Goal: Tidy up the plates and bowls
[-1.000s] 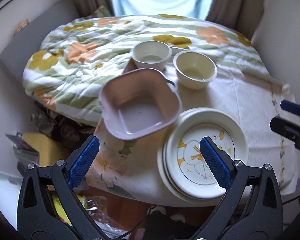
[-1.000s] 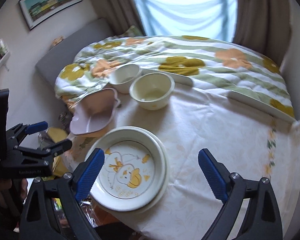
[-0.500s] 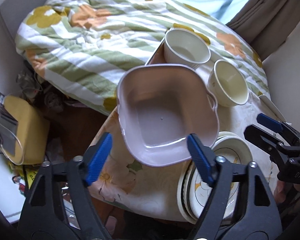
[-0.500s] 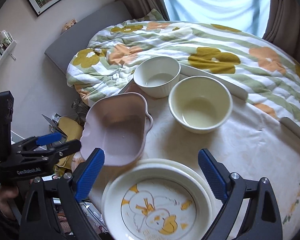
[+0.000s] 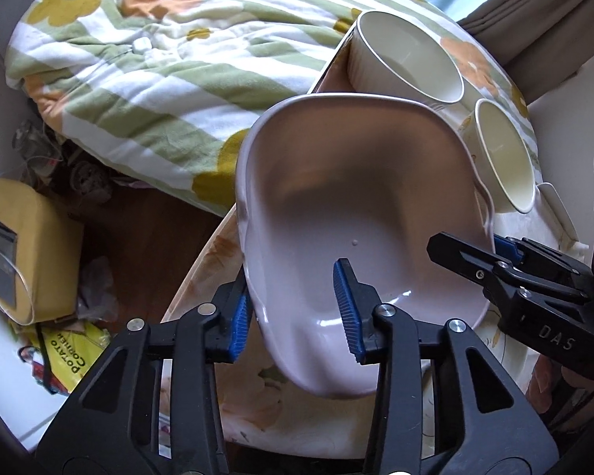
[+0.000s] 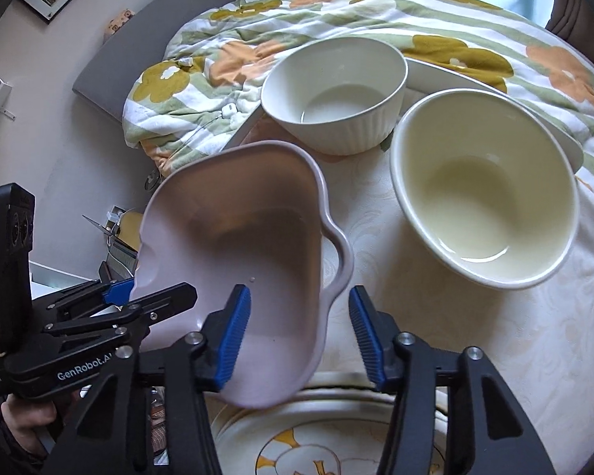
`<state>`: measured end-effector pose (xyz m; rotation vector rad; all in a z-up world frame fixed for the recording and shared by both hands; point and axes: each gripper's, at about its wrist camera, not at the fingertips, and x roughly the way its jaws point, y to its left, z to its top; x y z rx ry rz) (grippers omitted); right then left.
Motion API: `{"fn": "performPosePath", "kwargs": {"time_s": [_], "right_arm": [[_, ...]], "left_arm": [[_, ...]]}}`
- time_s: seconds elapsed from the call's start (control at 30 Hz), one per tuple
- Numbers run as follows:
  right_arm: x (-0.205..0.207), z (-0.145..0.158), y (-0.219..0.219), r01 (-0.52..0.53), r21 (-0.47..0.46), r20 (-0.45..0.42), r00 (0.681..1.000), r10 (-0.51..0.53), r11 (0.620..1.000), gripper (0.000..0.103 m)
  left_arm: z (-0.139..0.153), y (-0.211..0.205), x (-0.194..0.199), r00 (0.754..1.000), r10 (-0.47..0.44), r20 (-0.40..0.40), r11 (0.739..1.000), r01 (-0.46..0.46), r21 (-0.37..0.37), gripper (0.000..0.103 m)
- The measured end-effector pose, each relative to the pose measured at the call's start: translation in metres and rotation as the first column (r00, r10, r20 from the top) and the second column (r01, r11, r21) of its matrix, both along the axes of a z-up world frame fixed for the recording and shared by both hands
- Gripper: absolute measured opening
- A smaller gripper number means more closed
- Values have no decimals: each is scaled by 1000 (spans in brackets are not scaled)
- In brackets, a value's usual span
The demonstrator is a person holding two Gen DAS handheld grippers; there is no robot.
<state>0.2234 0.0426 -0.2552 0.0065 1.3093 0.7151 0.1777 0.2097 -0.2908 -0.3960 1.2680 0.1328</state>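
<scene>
Both grippers now closing on the pink square dish (image 5: 360, 213) at the table's (image 6: 475, 336) left edge, left gripper (image 5: 295, 312) straddling its near rim, right gripper (image 6: 300, 330) straddling its handled side, pad contact seemingly not yet made, both wide apart a second ago.

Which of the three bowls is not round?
The pink bowl with the wavy, squarish rim; the white ribbed bowl and the cream bowl are both round.
</scene>
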Motion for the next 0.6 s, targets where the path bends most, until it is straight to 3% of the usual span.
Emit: {"fn": "performPosePath", "kwargs": {"time_s": [0.07,0.17,0.37,0.6], "right_arm": [[1,-3,3,-2,-10,-8,1000,2,1000,25],[1,-4,3,10,-41,16,1000,-9,999,14],[-2,1,-4,37,-32,35,999,-36,999,13],[-22,35,-27,79,24,100,992,-81,997,13]], "left_arm": [[-4,2,3,1000,-2,-6,1000,2,8,25],[-5,4,5,1000,-7,2,1000,7,15,21],[3,1,5,999,-37,24,998,36,45,20],[50,-21,-5,990,-88,108,990,75,115,20]]}}
